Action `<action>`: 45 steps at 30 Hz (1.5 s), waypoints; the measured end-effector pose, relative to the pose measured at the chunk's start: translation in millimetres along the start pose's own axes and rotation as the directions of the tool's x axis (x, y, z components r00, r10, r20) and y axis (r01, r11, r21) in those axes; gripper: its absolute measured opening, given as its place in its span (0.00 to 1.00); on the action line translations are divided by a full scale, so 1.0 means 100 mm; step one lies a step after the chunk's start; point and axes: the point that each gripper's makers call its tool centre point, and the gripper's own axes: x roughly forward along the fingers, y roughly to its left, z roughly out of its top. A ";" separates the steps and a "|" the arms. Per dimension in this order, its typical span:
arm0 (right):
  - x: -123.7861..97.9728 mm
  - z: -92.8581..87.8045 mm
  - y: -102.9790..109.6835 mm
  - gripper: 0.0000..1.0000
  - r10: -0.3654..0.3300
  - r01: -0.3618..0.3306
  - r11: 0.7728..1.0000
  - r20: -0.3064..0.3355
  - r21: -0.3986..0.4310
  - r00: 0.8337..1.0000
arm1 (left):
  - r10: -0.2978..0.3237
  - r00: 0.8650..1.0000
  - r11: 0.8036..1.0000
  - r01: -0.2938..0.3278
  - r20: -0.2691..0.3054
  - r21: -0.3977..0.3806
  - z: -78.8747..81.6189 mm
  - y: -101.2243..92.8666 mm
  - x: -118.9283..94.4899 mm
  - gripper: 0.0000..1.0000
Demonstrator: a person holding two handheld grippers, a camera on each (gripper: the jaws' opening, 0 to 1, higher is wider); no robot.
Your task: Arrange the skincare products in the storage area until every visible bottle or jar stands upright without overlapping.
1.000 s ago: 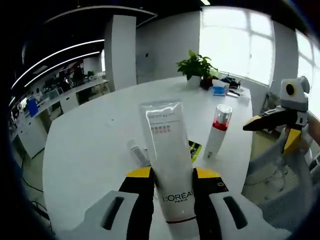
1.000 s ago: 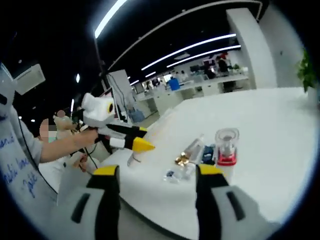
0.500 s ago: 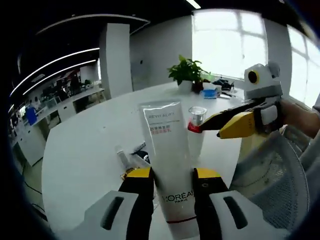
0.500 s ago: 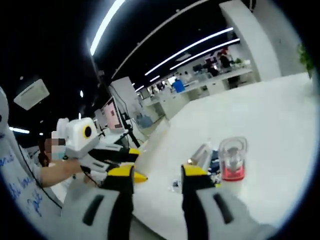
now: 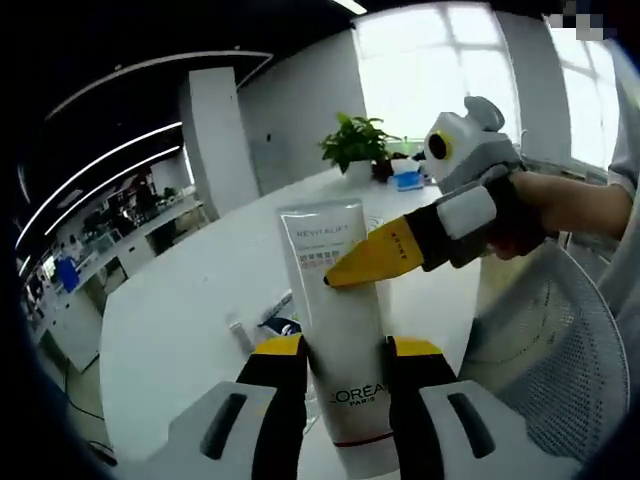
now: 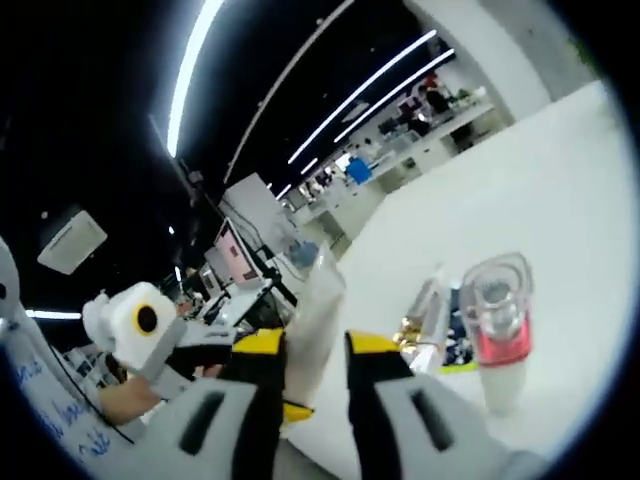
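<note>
While the left gripper [image 5: 345,352] clamps the upright white tube [image 5: 337,300] above the table [image 5: 190,300], the right gripper [image 5: 345,268] touches the tube's front. Its jaws stand narrowly apart around the tube's edge. A red-banded bottle [image 6: 497,330] stands nearby.

Lighting — bright daylight from blown-out windows [image 5: 440,70]; ceiling strip lights [image 6: 200,60] glare against a dark ceiling. Fisheye bending at edges — mild softness throughout.

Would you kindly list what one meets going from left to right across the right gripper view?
Left claw → white tube → lying clear bottle with gold collar → upright pump bottle with red band.
</note>
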 end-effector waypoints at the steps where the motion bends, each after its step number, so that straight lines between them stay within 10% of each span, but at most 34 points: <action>1: 0.00 -0.01 0.01 0.21 0.004 -0.004 1.000 -0.003 -0.002 1.000 | -0.002 1.000 1.000 0.002 -0.003 -0.001 -0.01 -0.01 0.01 0.27; 7: -0.01 0.04 0.06 0.17 0.036 -0.040 0.991 0.035 0.126 0.999 | 0.004 1.000 1.000 -0.004 0.010 0.016 0.01 -0.04 0.01 0.28; 29: -0.10 0.26 0.07 0.09 0.064 -0.068 0.996 0.063 0.055 0.996 | -0.118 0.993 0.983 0.120 -0.017 0.136 -0.03 -0.05 0.04 0.32; 36: -0.15 0.36 0.12 0.09 0.117 -0.115 0.984 0.007 -0.136 0.993 | -0.205 0.978 0.978 0.206 -0.026 0.042 -0.10 -0.03 0.00 0.31; 45: -0.14 0.20 0.26 0.10 0.204 -0.257 0.893 -0.176 -0.369 0.963 | -0.298 0.954 0.954 0.298 -0.005 -0.022 -0.03 -0.01 0.04 0.26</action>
